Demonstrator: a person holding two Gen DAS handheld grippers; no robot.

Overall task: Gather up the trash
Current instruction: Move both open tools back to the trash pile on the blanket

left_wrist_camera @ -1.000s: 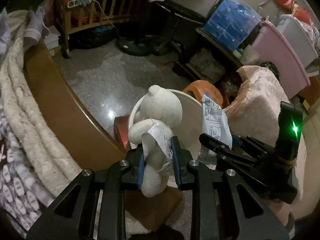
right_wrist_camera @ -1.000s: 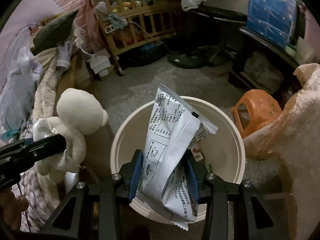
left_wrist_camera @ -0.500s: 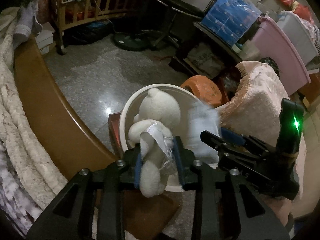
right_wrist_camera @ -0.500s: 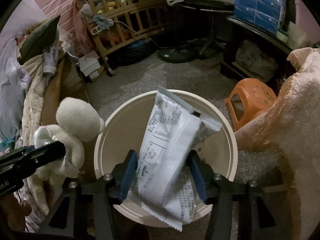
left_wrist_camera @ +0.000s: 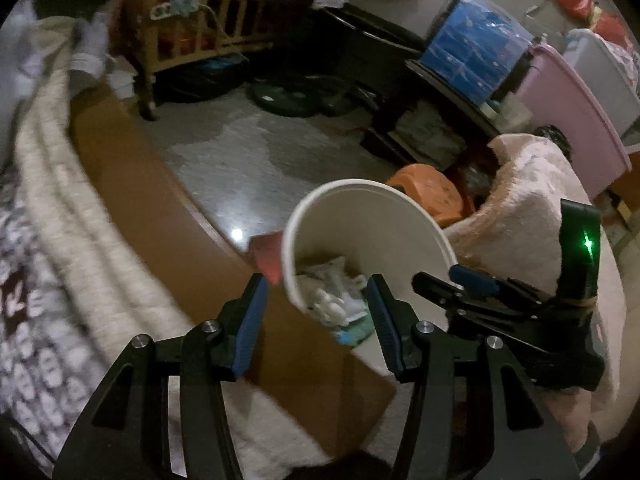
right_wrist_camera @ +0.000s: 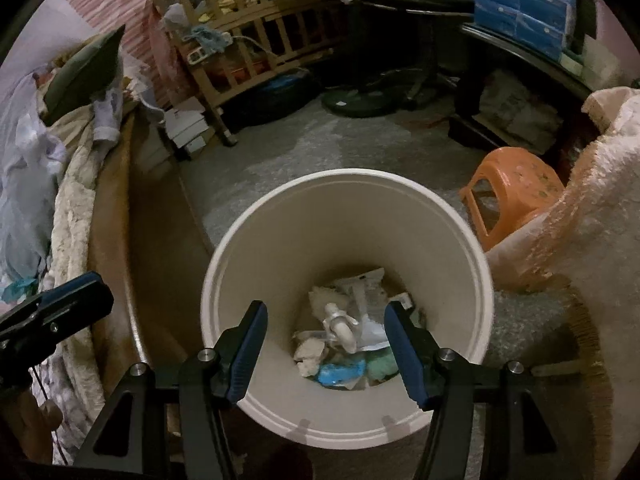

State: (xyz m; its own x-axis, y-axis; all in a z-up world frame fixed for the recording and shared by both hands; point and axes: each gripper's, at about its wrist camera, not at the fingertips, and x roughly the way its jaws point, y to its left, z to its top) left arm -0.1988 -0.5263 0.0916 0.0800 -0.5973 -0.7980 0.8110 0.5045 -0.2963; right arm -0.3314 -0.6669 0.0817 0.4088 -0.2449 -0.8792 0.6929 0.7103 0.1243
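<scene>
A cream round bin (right_wrist_camera: 452, 240) stands on the floor between a bed and a pink blanket. At its bottom lie the white plush bear (right_wrist_camera: 340, 324), the white printed wrapper (right_wrist_camera: 370, 320) and other scraps, one of them blue. My right gripper (right_wrist_camera: 324, 344) hangs right over the bin's mouth, its jaws opening with nothing between them. My left gripper (left_wrist_camera: 314, 312) is at the bin's (left_wrist_camera: 360, 208) left rim, jaws opening and empty too; the bear (left_wrist_camera: 328, 300) shows inside. The right gripper (left_wrist_camera: 472, 284) also shows at the right of the left wrist view.
A brown wooden bed frame (left_wrist_camera: 132, 184) with cream bedding (left_wrist_camera: 68, 216) runs along the left. A pink fluffy blanket (right_wrist_camera: 592, 216) and an orange stool (right_wrist_camera: 508, 192) flank the bin on the right. A wooden crib (right_wrist_camera: 256, 36), a fan base and storage boxes (left_wrist_camera: 472, 52) stand farther back.
Both grippers have opened. The plush bear left the left jaws and the wrapper left the right jaws; both now lie at the bottom of the bin.
</scene>
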